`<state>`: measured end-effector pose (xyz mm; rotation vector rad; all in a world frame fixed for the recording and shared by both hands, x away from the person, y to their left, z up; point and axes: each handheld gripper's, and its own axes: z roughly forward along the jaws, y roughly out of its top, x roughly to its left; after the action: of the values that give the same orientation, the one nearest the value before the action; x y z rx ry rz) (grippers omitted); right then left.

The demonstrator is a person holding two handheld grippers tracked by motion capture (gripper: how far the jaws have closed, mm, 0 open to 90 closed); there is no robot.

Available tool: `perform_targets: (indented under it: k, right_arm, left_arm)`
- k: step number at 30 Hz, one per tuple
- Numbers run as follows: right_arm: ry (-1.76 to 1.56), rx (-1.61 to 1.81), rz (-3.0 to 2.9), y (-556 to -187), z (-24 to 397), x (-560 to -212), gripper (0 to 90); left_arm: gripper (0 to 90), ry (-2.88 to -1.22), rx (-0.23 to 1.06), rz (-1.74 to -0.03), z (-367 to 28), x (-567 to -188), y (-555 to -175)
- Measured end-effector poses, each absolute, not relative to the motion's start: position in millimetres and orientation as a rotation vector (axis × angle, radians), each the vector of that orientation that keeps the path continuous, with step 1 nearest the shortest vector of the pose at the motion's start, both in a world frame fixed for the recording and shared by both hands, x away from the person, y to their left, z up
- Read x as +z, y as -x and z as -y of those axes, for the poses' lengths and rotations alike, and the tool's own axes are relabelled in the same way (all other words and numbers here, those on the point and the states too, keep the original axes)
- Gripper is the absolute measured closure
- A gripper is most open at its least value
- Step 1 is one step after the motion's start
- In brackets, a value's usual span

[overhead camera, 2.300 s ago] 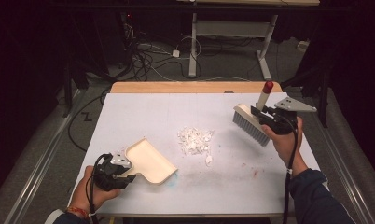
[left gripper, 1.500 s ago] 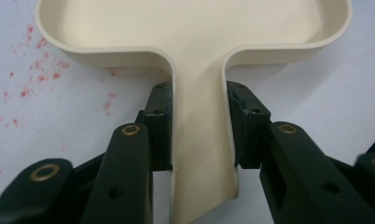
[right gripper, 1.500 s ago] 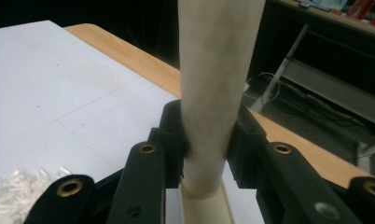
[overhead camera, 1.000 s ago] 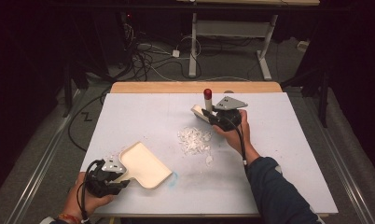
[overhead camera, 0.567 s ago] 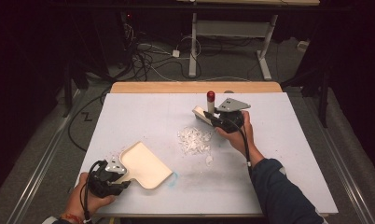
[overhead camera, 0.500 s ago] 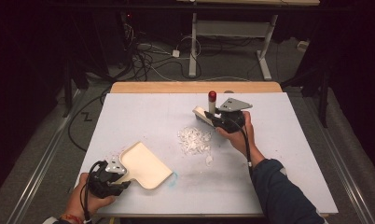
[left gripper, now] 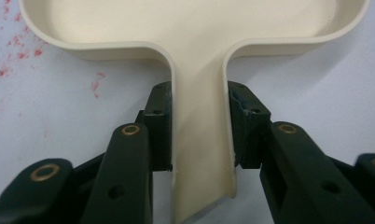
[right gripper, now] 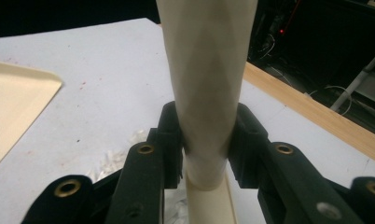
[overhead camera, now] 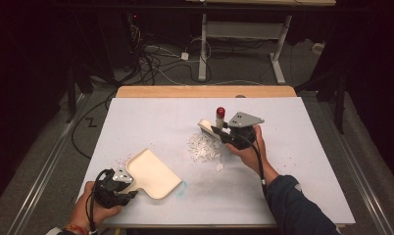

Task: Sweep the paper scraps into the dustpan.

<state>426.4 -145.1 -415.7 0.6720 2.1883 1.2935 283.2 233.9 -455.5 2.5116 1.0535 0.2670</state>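
- The left gripper (overhead camera: 120, 188) clamps the handle of the cream dustpan (overhead camera: 153, 172), both pads (left gripper: 160, 126) tight on its sides; the pan lies flat ahead of the jaws.
- The right gripper (overhead camera: 224, 135) clenches the brush (overhead camera: 210, 128) by its handle.
- White paper scraps (overhead camera: 204, 147) lie just beside the brush head, well apart from the dustpan's mouth.

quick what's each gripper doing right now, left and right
Left gripper: shut on the handle of the cream dustpan.
Right gripper: shut on the handle of the brush, beside the pile of white scraps.
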Motion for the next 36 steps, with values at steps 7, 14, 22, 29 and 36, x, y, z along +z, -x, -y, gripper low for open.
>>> perform_targets:
  k: [7, 14, 22, 29, 36]
  right_arm:
    - [-0.666, 1.266, -2.181, -411, 135, -415, 70.0]
    - [-0.685, 1.229, -2.140, -418, 142, -402, 71.0]
    - [-0.797, 1.212, -2.072, -442, 153, -393, 71.0]
    - [-0.847, 1.133, -2.025, -454, 152, -403, 71.0]
    - [-0.818, 1.148, -2.053, -449, 136, -408, 70.8]
  left_arm:
    - [62.7, -2.516, 0.270, -1.047, -232, -455, -283]
    - [62.7, -2.520, 0.260, -1.036, -230, -456, -284]
    - [62.7, -2.517, 0.263, -1.031, -230, -459, -285]
    - [62.8, -2.531, 0.274, -1.021, -228, -457, -285]
    - [62.7, -2.568, 0.242, -0.992, -220, -456, -294]
